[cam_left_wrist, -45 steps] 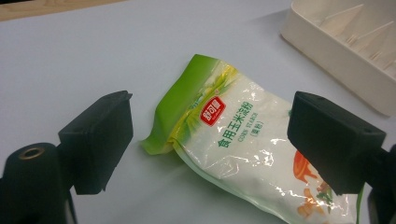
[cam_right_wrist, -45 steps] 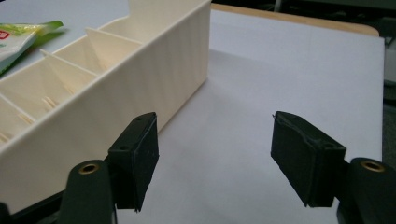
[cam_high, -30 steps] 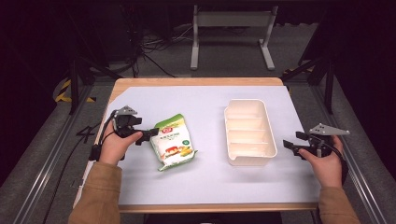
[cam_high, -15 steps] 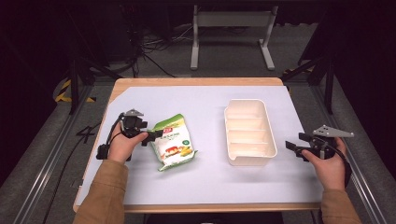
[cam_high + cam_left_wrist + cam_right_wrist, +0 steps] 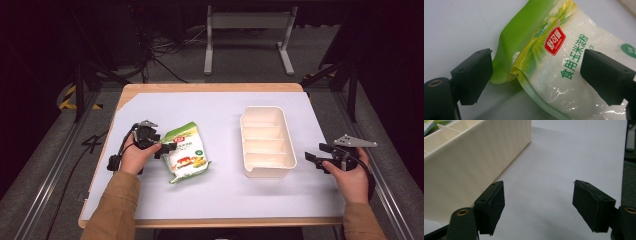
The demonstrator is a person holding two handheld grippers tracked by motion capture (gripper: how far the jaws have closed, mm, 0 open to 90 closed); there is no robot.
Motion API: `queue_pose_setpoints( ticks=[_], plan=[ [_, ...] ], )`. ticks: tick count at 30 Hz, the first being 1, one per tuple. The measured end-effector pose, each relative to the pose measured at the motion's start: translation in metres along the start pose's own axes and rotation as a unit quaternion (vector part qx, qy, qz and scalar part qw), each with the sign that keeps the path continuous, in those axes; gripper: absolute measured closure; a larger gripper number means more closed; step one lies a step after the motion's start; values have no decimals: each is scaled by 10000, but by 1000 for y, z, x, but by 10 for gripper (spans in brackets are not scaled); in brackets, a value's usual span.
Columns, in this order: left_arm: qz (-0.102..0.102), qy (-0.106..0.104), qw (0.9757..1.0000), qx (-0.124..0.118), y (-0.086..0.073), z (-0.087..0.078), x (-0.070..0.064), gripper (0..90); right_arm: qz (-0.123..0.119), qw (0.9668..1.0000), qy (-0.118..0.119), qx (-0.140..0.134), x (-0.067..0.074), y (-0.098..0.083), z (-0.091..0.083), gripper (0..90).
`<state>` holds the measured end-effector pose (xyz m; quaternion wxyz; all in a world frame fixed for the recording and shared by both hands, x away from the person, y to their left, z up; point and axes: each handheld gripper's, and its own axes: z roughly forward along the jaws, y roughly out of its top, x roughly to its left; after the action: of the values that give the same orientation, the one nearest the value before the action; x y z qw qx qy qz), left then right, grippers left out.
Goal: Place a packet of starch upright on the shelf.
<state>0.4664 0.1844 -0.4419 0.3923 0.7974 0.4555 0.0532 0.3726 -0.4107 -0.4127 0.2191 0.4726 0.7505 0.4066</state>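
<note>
A: How far along does it look?

B: Early, I'd judge. The glossy green-and-white plastic food pouch (image 5: 186,157) lies flat on the pale surface (image 5: 220,195), at nine o'clock from the cream ribbed plastic tray with dividers (image 5: 263,141), whose visible compartments look bare.

A: And the tools?

B: The left tool (image 5: 536,75) is spread wide, jaws straddling the pouch's crumpled green corner, not yet closed on it. The right tool (image 5: 537,202) is open too, holding nothing, at three o'clock from the tray.
</note>
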Motion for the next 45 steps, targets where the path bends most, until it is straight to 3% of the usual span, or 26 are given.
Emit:
queue_pose_setpoints(
  ticks=[9, 17, 24, 34, 39, 43, 45],
  plan=[
    [-157, -100, 9998, 8, -3, 7, -1, 66, 25, 10000, 7, 6, 0, 0, 1, 256],
    [-136, -84, 9999, 8, -4, 8, -4, 86, 34, 10000, 6, 40, 1, -1, 2, 255],
    [-38, -114, 9999, 63, -4, 7, -9, 215, 48, 10000, 0, 1, 0, 0, 1, 254],
    [-155, -188, 9997, 78, -5, 6, -13, 359, 72, 9999, -37, -73, 0, 1, 0, 260],
    [-118, -280, 9995, 62, -6, 6, -16, 503, 86, 9998, -60, -193, 0, 2, -2, 278],
    [157, -112, 9998, 100, -5, 4, -21, 708, 89, 9995, -93, -297, 0, 2, -5, 321],
    [218, -54, 9996, 142, -4, 4, -23, 744, 104, 9993, -59, -347, 0, 3, -7, 359]
  ],
)
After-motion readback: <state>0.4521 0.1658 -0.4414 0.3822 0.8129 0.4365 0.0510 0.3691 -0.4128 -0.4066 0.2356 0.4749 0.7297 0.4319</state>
